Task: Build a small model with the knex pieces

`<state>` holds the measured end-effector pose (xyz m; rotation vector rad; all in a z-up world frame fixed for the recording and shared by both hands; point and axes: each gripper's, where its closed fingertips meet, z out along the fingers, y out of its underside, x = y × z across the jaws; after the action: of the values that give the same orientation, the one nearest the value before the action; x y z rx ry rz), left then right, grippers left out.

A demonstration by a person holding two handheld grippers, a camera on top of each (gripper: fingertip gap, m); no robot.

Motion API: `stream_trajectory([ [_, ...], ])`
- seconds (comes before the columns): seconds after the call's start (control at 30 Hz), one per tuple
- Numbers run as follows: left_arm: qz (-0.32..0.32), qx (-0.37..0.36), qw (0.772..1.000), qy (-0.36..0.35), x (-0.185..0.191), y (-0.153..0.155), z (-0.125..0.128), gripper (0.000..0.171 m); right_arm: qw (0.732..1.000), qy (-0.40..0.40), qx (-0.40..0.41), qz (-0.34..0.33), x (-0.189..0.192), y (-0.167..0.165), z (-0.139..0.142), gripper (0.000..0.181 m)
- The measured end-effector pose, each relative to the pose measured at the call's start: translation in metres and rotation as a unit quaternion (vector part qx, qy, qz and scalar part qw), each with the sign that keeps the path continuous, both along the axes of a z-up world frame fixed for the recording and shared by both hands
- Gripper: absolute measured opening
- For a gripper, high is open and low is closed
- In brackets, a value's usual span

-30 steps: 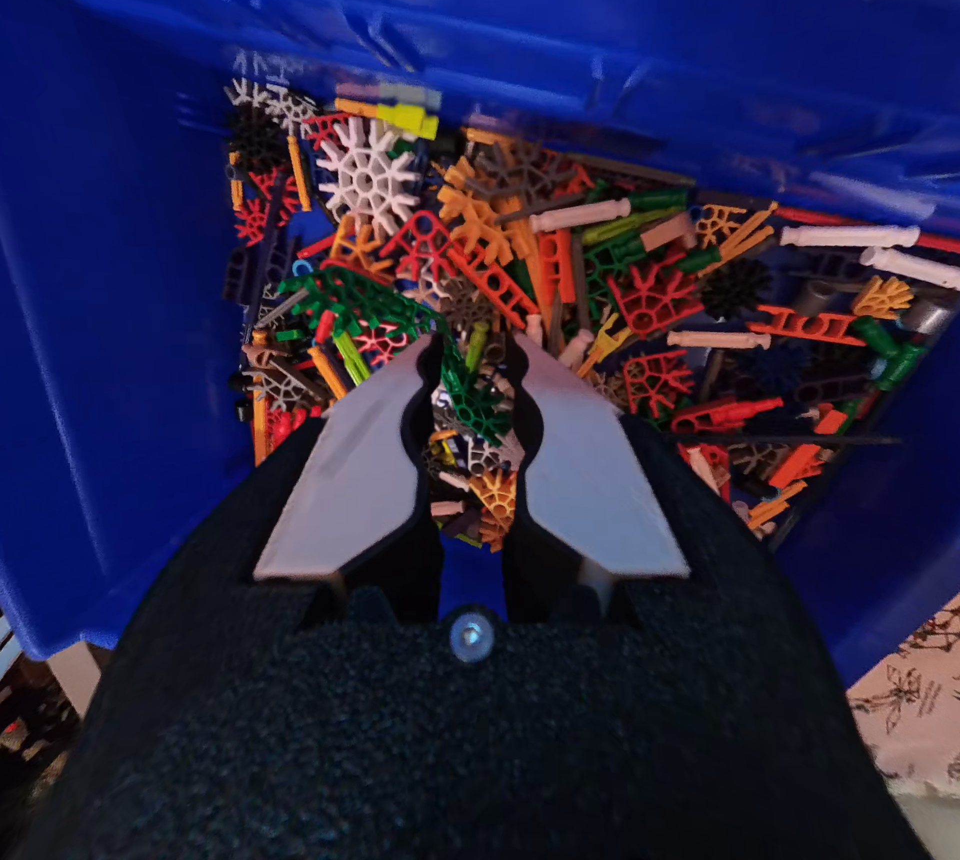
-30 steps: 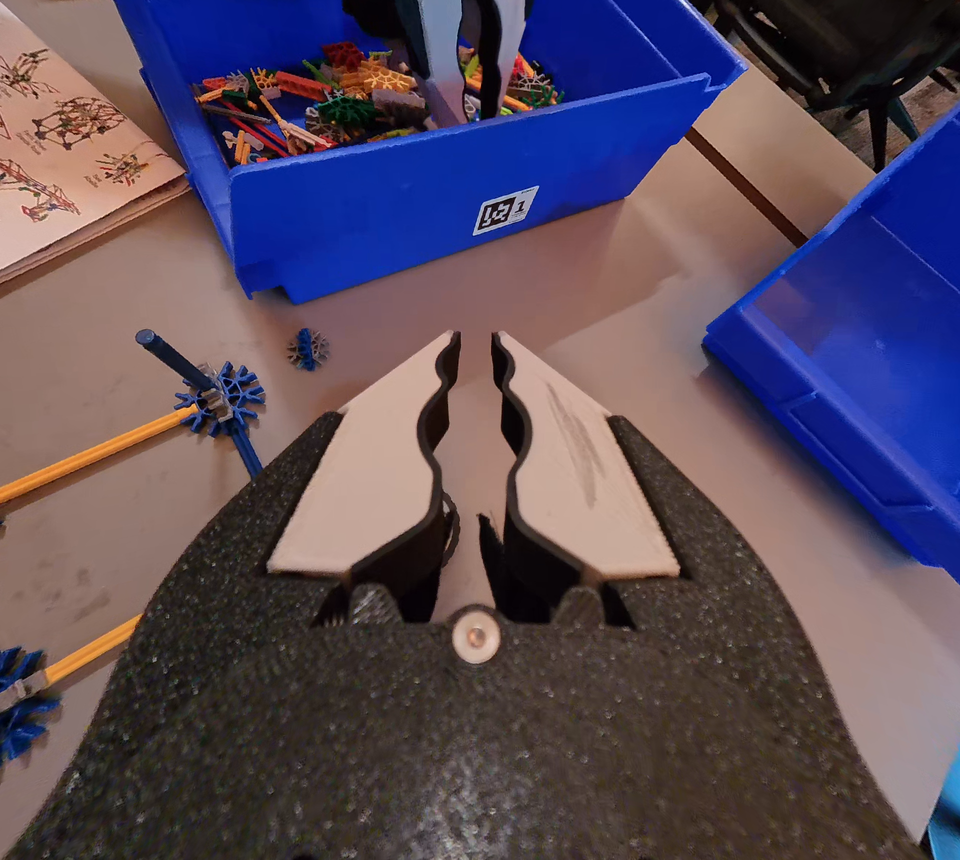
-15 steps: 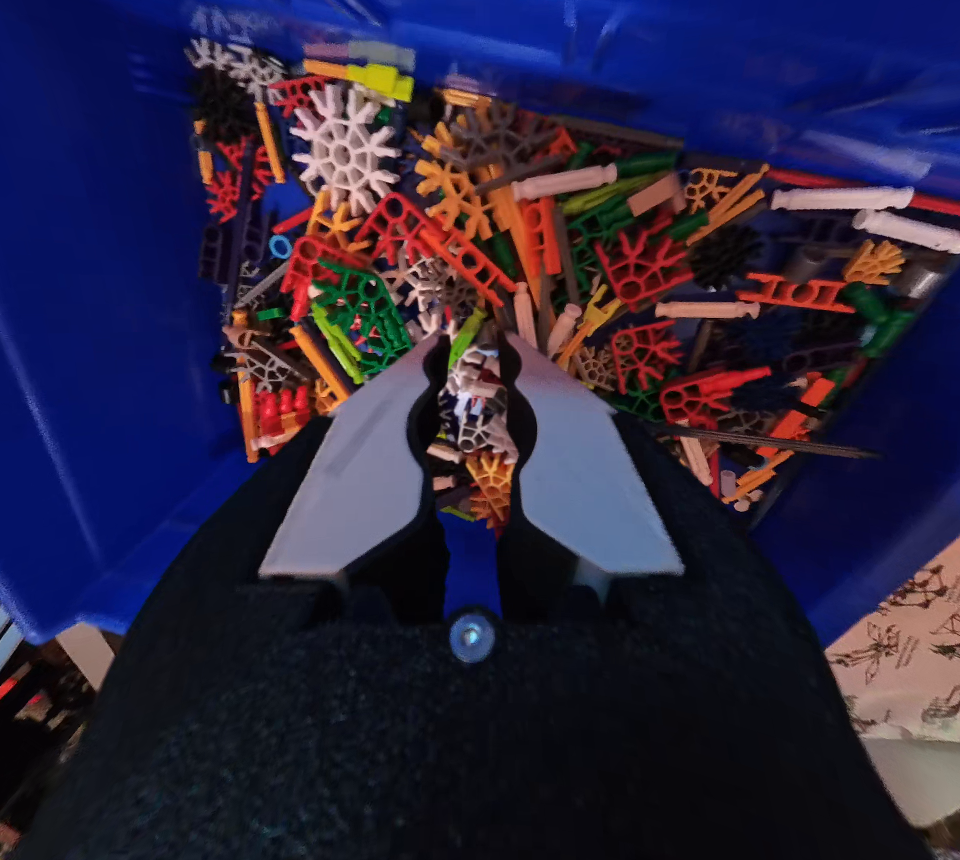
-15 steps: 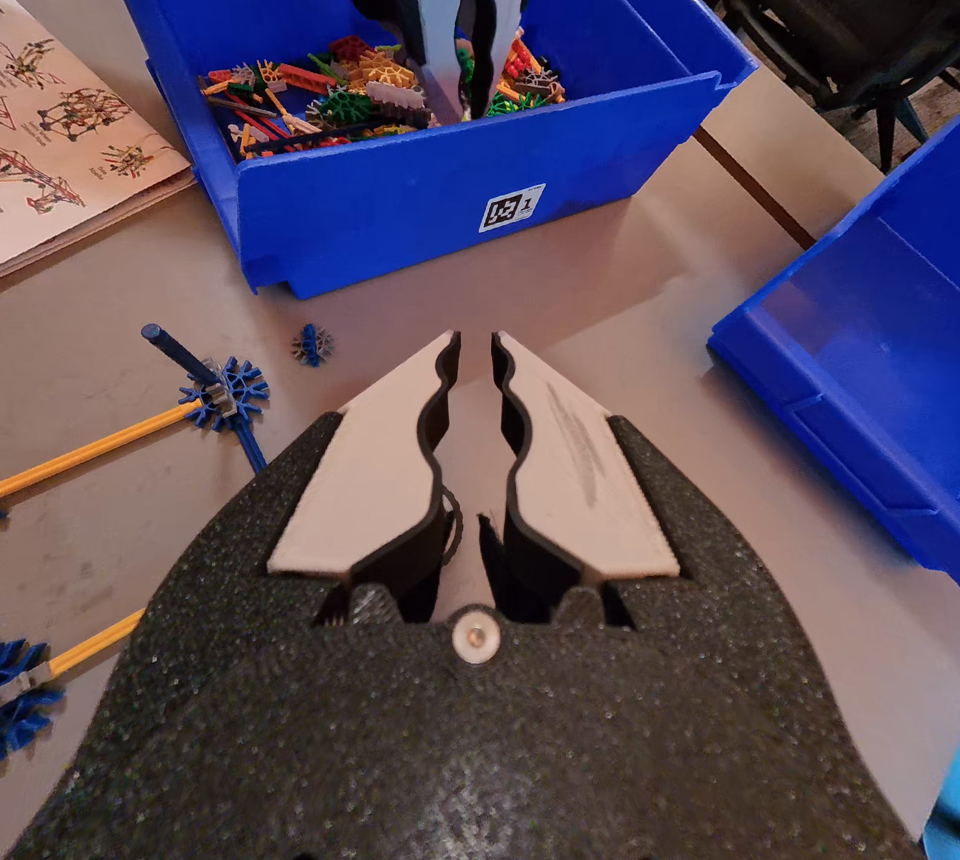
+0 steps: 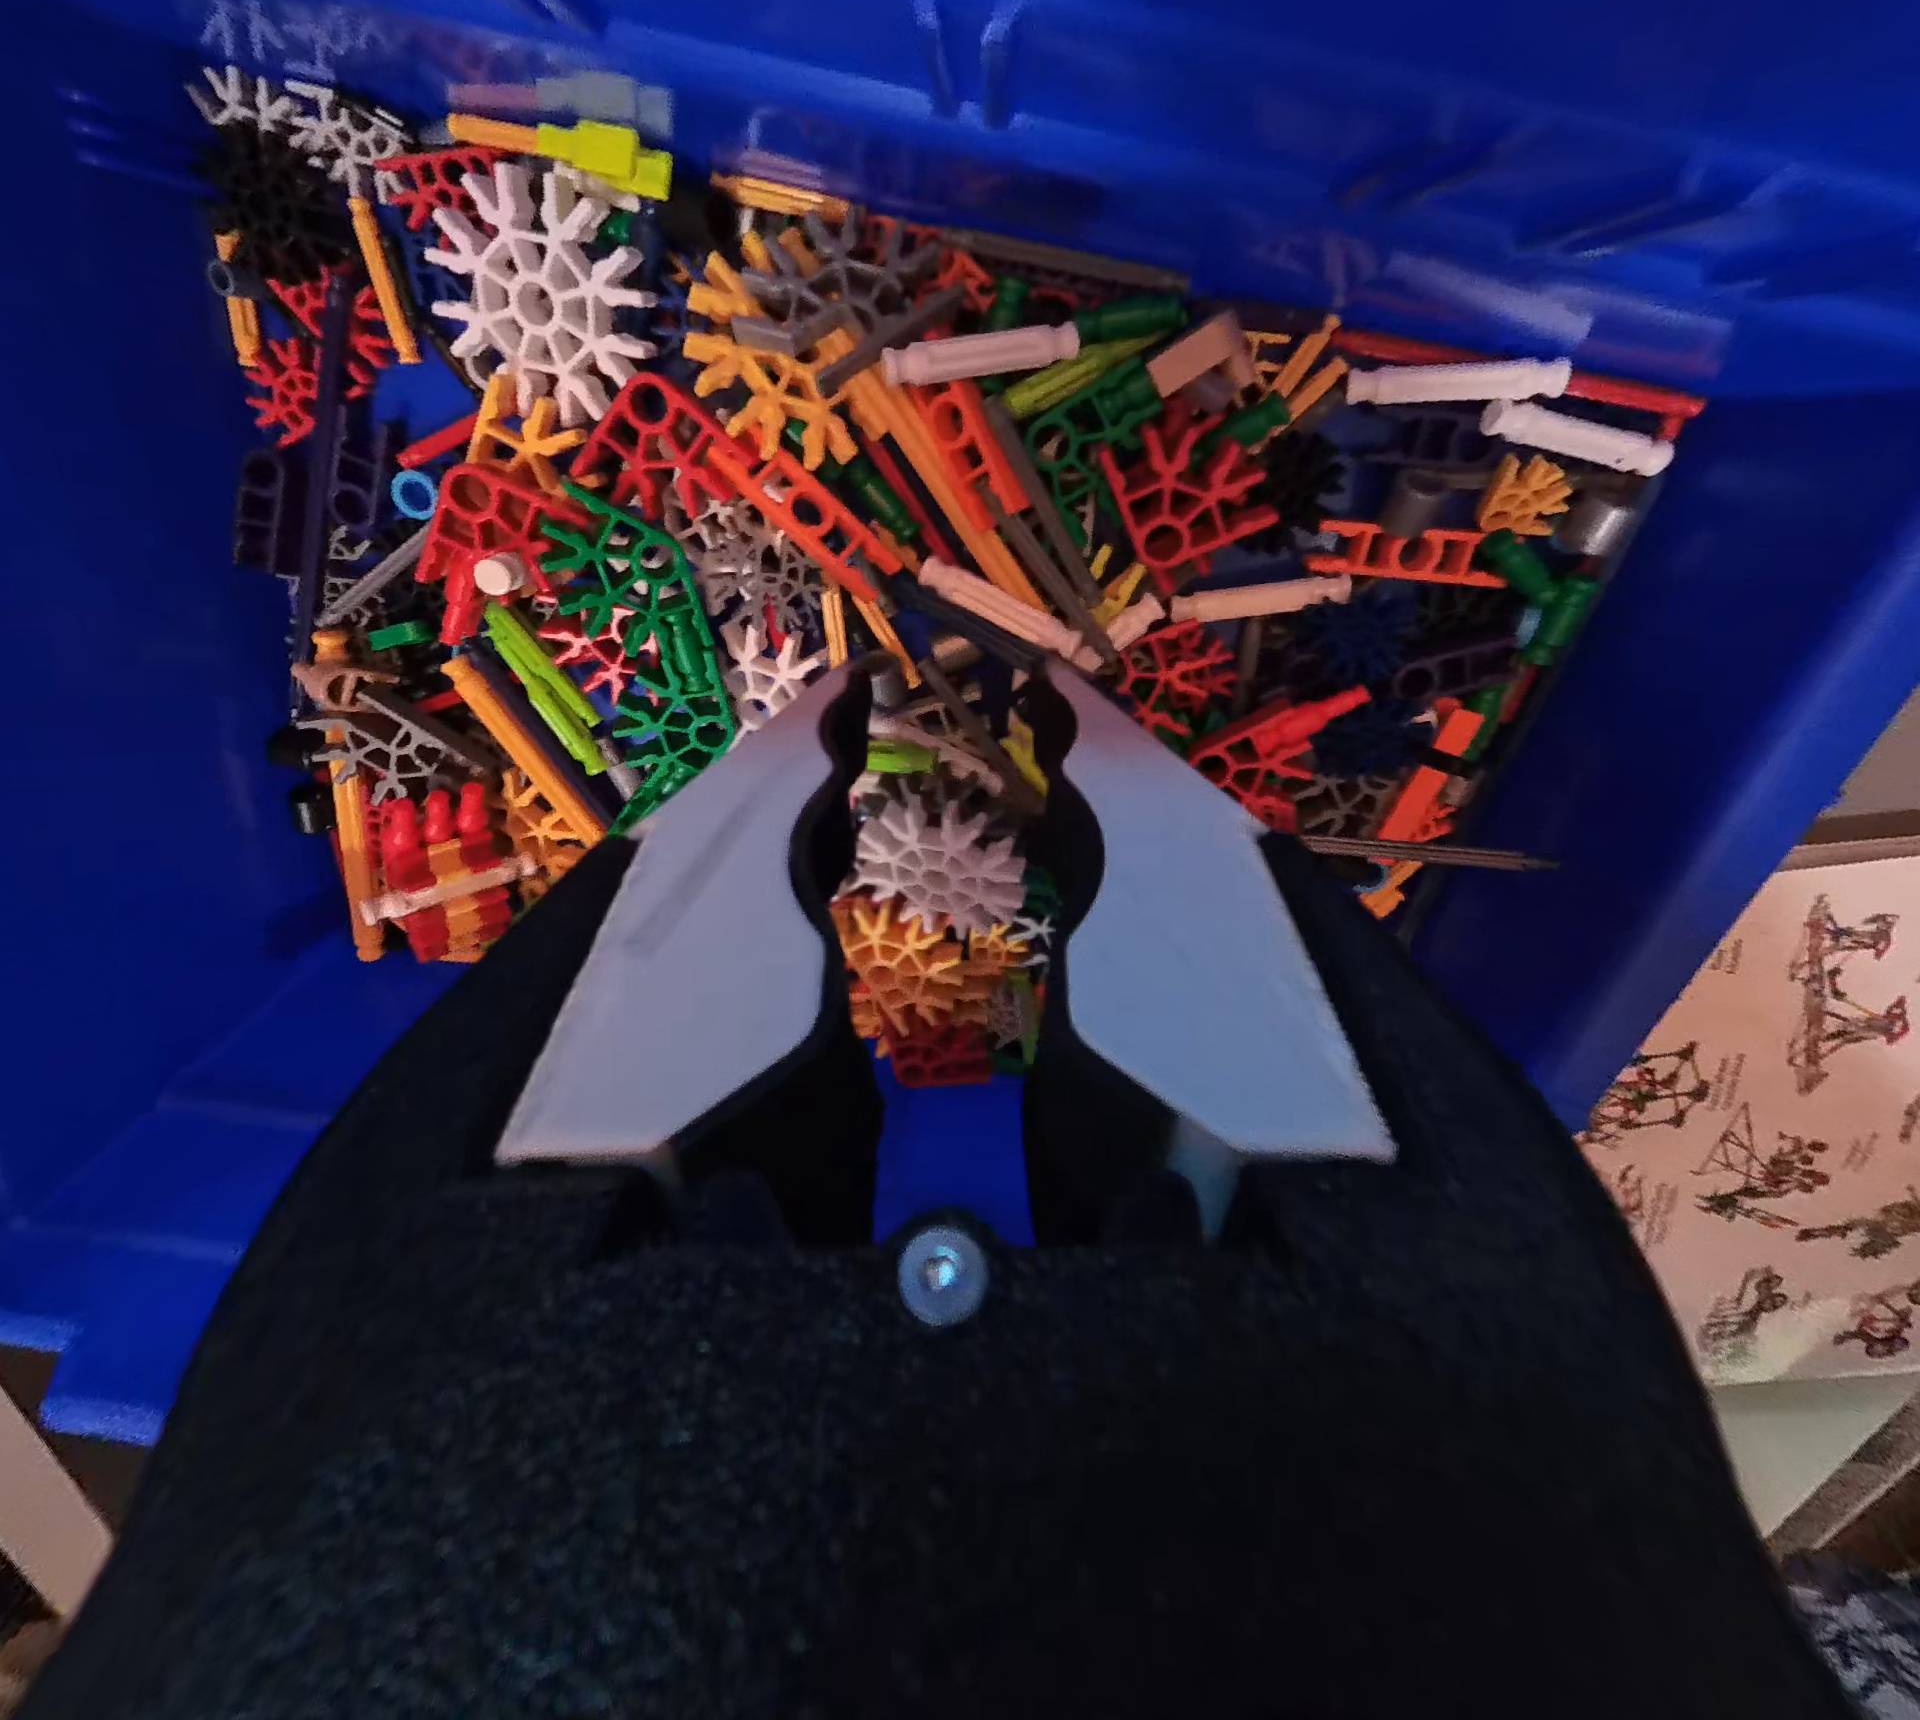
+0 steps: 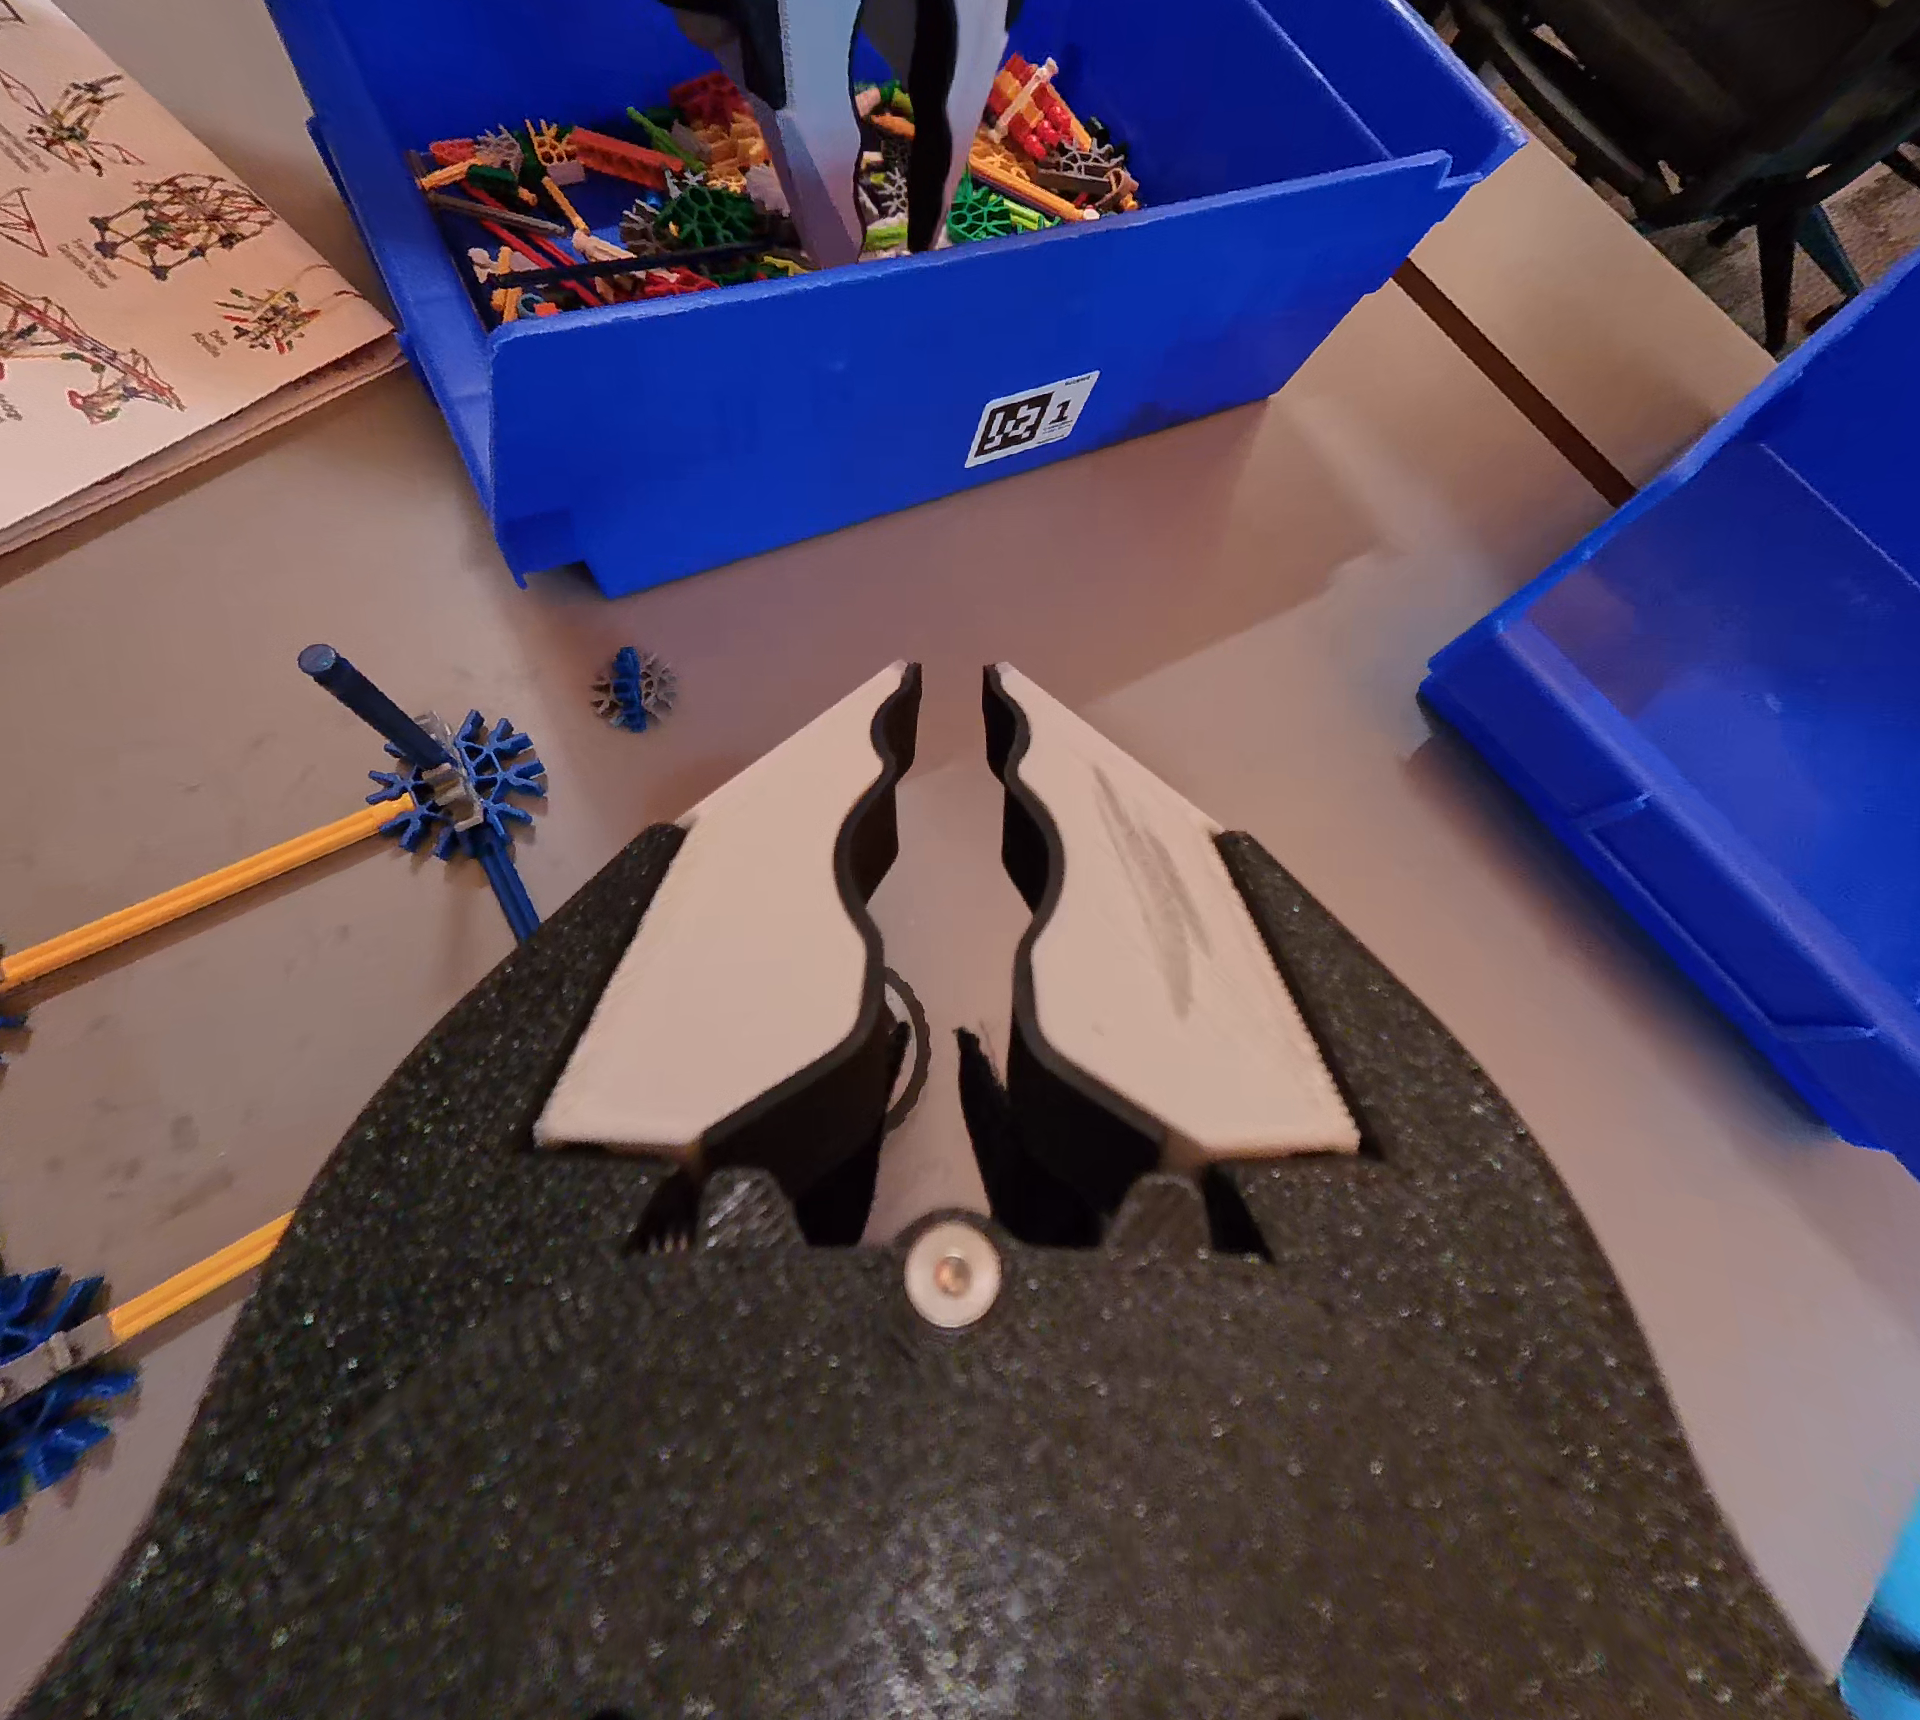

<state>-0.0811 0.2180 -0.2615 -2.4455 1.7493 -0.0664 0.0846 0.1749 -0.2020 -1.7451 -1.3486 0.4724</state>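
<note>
My left gripper (image 5: 951,688) is open inside a blue bin (image 5: 1039,8), its tips just above a pile of coloured construction-toy rods and connectors (image 5: 935,475). A pale grey snowflake connector (image 5: 935,860) lies in the pile between its fingers; nothing is gripped. In the right wrist view the left gripper (image 6: 883,226) points down into the same bin (image 6: 831,423), near its front wall. My right gripper (image 6: 951,673) hovers over the tan table (image 6: 1195,610), its fingers only slightly apart and empty. Nearest to it lies a small blue and grey connector (image 6: 634,686).
A partly built frame of yellow rods and blue snowflake connectors (image 6: 457,782) lies at the left on the table. An instruction sheet (image 6: 135,257) lies left of the bin. A second blue bin (image 6: 1714,787) stands at the right. Dark chairs (image 6: 1662,8) stand beyond the table. The left gripper's tips are roughly 20 centimetres from the right gripper's.
My left gripper has shifted across the pile toward the bin's front wall, so the pale snowflake connector now lies between its fingers. The right gripper has barely moved.
</note>
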Motion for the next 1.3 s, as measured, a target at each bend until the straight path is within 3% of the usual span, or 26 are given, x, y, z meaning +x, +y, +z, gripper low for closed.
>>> stream_trajectory([
  [0.13, 0.005, -0.021, 0.999, -0.03, 0.01, -0.011, 0.001, 0.031, 1.0, 0.0, 0.001, 0.002, 0.0, -0.001, 0.0, 0.011],
  [0.8, -0.01, -0.008, 1.0, -0.023, 0.013, -0.032, -0.007, 0.061, 1.0, 0.001, 0.004, 0.007, -0.001, -0.004, 0.003, 0.011],
  [1.3, -0.005, 0.031, 0.999, 0.004, 0.0, -0.03, -0.003, 0.038, 1.0, -0.001, 0.008, 0.009, -0.002, -0.005, 0.004, 0.011],
])
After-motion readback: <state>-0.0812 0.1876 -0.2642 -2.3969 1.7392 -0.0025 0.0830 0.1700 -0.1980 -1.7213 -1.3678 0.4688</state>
